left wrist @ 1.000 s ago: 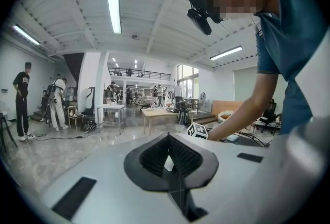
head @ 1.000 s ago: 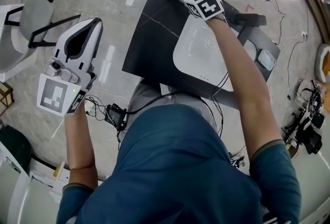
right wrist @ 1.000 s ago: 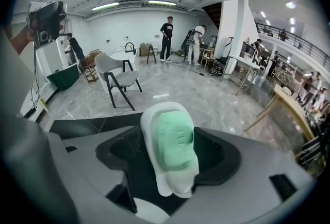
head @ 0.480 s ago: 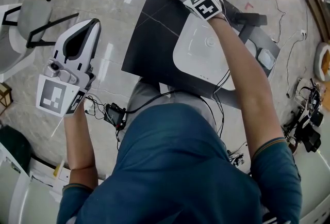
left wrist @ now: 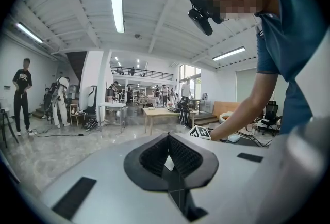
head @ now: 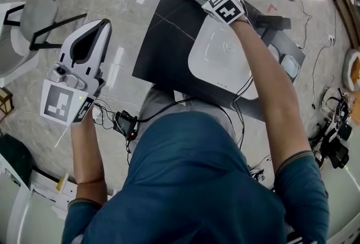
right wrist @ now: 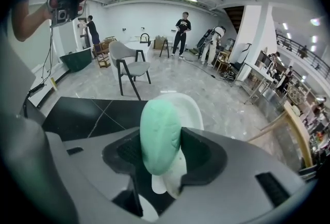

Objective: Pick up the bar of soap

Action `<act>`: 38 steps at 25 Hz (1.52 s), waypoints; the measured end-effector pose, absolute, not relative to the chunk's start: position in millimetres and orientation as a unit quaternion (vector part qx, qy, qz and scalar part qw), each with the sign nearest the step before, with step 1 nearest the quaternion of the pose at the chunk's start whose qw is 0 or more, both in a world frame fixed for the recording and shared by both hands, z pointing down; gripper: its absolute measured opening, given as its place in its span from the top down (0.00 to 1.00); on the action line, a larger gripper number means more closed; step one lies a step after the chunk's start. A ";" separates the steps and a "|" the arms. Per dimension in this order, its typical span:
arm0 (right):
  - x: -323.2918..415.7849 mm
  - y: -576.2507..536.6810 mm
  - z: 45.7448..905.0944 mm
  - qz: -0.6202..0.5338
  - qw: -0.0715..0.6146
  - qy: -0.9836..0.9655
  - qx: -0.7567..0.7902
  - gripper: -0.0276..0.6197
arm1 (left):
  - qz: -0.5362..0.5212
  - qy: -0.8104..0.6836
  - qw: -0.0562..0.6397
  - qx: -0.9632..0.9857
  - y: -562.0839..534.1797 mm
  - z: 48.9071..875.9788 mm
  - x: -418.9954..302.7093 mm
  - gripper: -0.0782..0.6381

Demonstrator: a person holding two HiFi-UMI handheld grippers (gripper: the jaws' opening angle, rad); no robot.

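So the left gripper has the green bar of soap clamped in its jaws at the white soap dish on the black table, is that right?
No. It's the right gripper that has the green bar of soap clamped in its jaws at the white soap dish on the black table; the right gripper view shows it. The left gripper holds nothing.

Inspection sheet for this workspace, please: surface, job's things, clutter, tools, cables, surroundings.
Surface: black tabletop with a white basin set in it.
Job's things: green bar of soap upright in the right tool; white soap dish beyond it.
Clutter: small pale item at the tabletop's right end.
Tools: right tool shut on the bar of soap; left tool shut, empty, off to the table's side.
Cables: black cables on the floor.
Surroundings: grey chair, people standing in a hall.
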State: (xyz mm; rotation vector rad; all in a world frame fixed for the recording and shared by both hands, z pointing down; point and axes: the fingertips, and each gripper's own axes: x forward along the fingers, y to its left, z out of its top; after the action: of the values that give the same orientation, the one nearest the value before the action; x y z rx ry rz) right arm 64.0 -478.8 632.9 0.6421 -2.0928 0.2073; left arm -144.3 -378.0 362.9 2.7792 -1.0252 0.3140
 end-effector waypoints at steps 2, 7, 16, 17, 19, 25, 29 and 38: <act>65.3 -478.2 629.6 0.083 0.452 -0.849 0.260 0.64 | 0.106 -0.344 0.081 0.929 -378.2 361.9 -142.6 0.89; 63.5 -473.2 624.2 0.085 0.448 -0.854 0.250 0.66 | 0.107 -0.348 0.077 0.928 -377.3 356.4 -137.7 0.89; 65.8 -467.3 612.4 0.087 0.440 -0.863 0.232 0.74 | 0.105 -0.356 0.057 0.927 -377.1 344.4 -127.8 0.89; 65.0 -466.9 610.3 0.088 0.439 -0.863 0.233 0.74 | 0.105 -0.356 0.056 0.927 -376.7 343.1 -127.7 0.89; 63.5 -467.0 605.1 0.088 0.435 -0.865 0.235 0.75 | 0.105 -0.357 0.054 0.927 -375.7 340.2 -127.1 0.89; 61.0 -467.4 585.7 0.084 0.420 -0.870 0.243 0.76 | 0.103 -0.359 0.047 0.926 -369.6 331.9 -123.5 0.89; 59.7 -464.5 569.9 0.081 0.412 -0.873 0.248 0.76 | 0.102 -0.360 0.042 0.927 -365.6 326.5 -121.4 0.89; 50.2 -448.8 523.6 0.063 0.378 -0.885 0.264 0.76 | 0.097 -0.359 0.033 0.928 -356.4 314.4 -117.3 0.89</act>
State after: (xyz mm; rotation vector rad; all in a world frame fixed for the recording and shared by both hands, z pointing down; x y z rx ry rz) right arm 50.2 -448.8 523.6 0.6741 -2.2618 0.1621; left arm -117.3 -356.4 314.4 2.8554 -1.1036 0.2985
